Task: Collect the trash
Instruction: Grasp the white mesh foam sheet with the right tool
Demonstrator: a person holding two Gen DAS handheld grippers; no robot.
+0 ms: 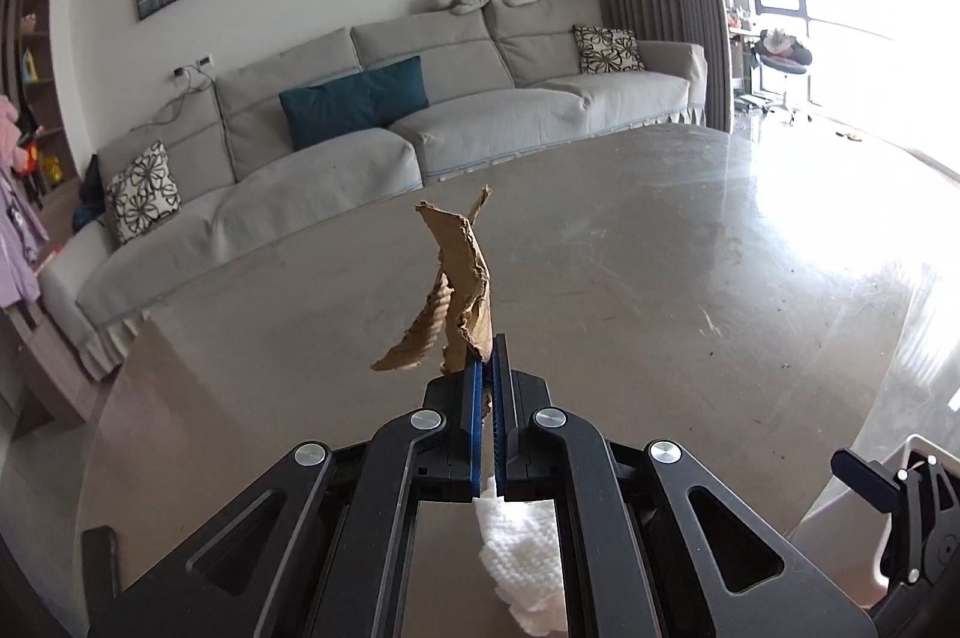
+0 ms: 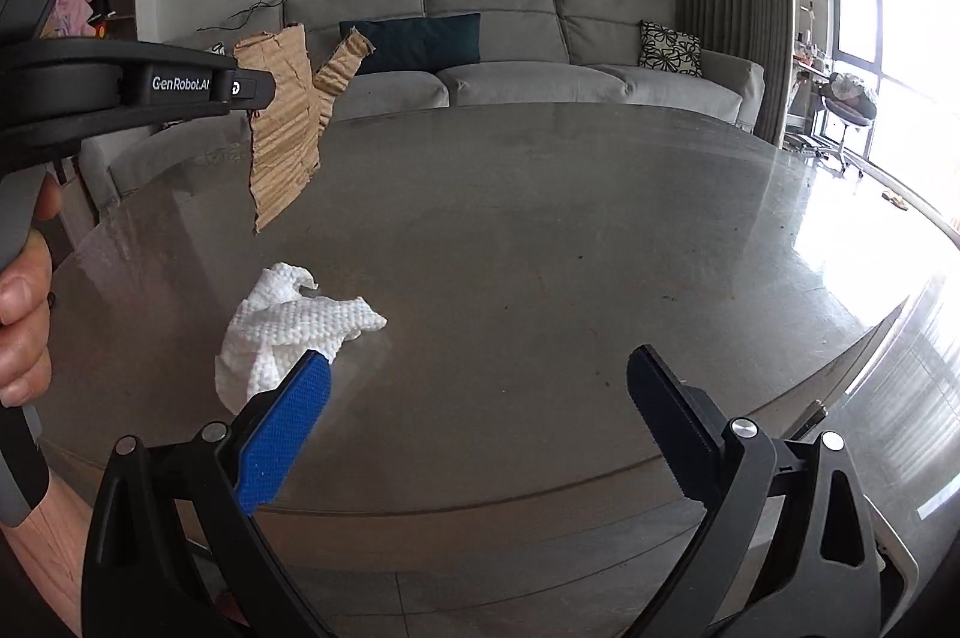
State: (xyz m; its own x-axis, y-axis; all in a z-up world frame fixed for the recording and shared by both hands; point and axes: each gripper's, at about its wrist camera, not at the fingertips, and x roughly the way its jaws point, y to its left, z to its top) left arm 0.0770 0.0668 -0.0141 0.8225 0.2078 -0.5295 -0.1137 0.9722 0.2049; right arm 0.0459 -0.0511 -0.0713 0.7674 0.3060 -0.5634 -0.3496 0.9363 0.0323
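Left hand-held gripper (image 1: 487, 368) is clamping a torn cardboard scrap (image 1: 453, 296) aloft above the desk (image 1: 660, 248). Right hand-held gripper (image 2: 480, 386) is gaping wide, empty, nearing the crumpled paper towel (image 2: 288, 332) lying on the desk. Likely next: centring over it, then closing.

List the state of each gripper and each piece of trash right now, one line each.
left gripper: shut on the cardboard scrap, held above the table.
right gripper: open, empty, fingers spread near the table's near edge.
cardboard scrap: torn, crumpled, lifted clear of the table.
paper towel: crumpled, lying on the table, beside the right gripper's left finger; contact unclear.
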